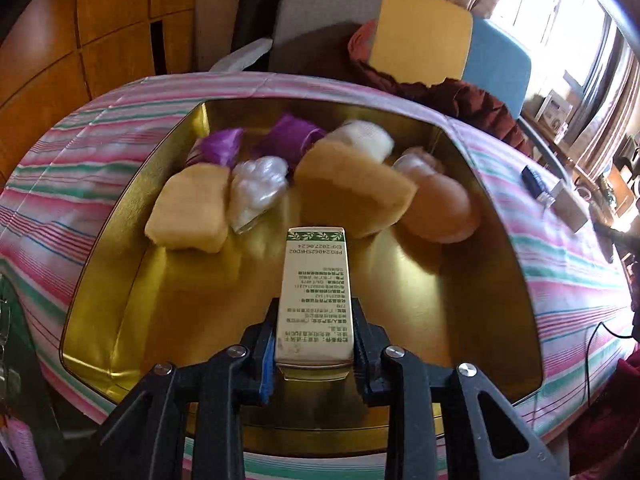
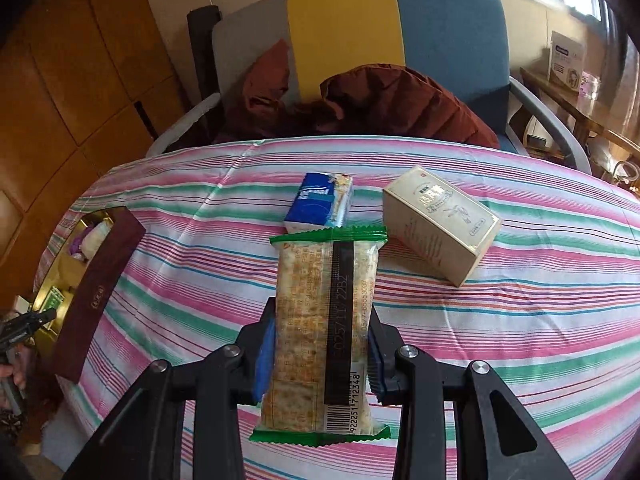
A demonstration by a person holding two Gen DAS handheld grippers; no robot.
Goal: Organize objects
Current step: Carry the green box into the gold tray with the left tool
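Note:
My left gripper [image 1: 314,320] is shut on a small cream box with green trim [image 1: 316,280] and holds it over the gold tin [image 1: 120,300]. The tin holds wrapped snacks: yellow packs [image 1: 188,212], a white pack [image 1: 256,192], purple packs [image 1: 224,146] and an orange pack [image 1: 440,208]. My right gripper [image 2: 320,320] is shut on a cracker packet with green ends [image 2: 320,332] above the striped cloth [image 2: 520,320]. A blue tissue pack [image 2: 320,204] and a beige box [image 2: 440,224] lie on the cloth beyond it.
The tin's dark red wall [image 2: 96,292] shows at the left of the right wrist view, with the left gripper [image 2: 24,328] beside it. An armchair with a brown jacket [image 2: 380,100] stands behind the table. A small dark item [image 1: 536,182] lies on the cloth at right.

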